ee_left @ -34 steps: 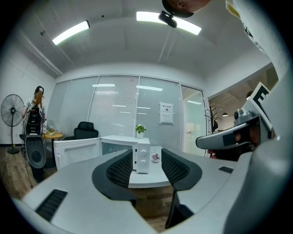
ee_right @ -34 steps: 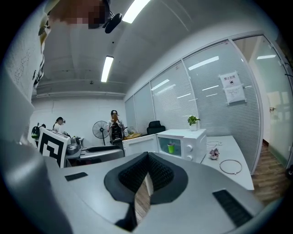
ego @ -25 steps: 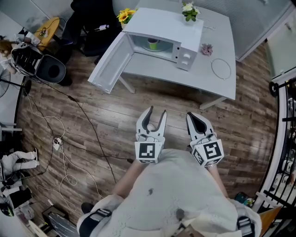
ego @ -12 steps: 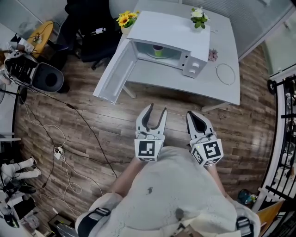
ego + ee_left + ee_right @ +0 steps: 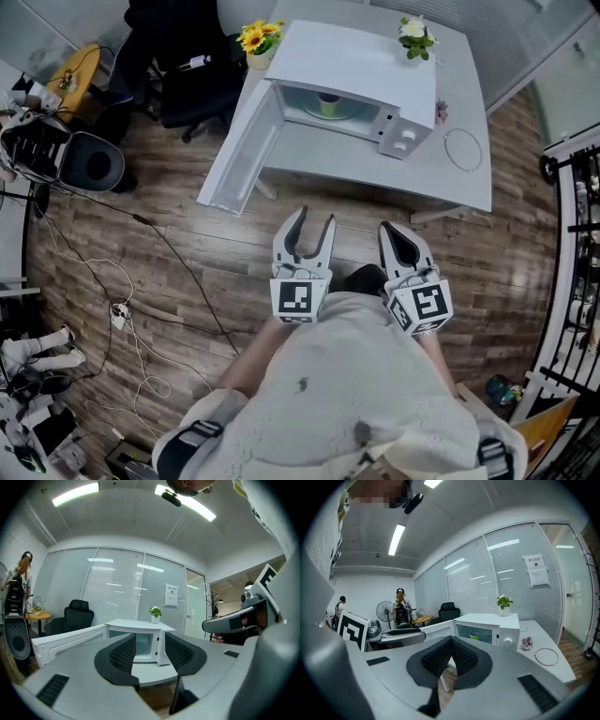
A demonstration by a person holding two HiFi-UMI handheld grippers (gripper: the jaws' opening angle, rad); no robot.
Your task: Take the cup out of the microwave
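A white microwave point(image 5: 361, 66) stands on a white table point(image 5: 441, 178) with its door point(image 5: 239, 150) swung wide open to the left. A green cup point(image 5: 328, 101) sits inside on the turntable; the right gripper view shows the cup point(image 5: 474, 635) through the opening. Both grippers hang over the wooden floor, short of the table's front edge. My left gripper point(image 5: 316, 223) is open with nothing between its fingers, and the microwave point(image 5: 146, 641) shows in the gap. My right gripper point(image 5: 398, 236) is shut and empty, its pads point(image 5: 461, 656) pressed together.
A potted plant point(image 5: 414, 36) stands on the microwave. Yellow flowers point(image 5: 253, 39), a small pink plant point(image 5: 441, 112) and a wire ring point(image 5: 463, 150) are on the table. A black chair point(image 5: 183, 70), a fan point(image 5: 89, 161) and floor cables point(image 5: 178, 262) lie left; a rack point(image 5: 572, 244) right.
The person has stepped towards the table with both grippers carried along, so the microwave and table edge sit nearer. A dark shoe now shows between the grippers. Neither gripper's jaws changed.
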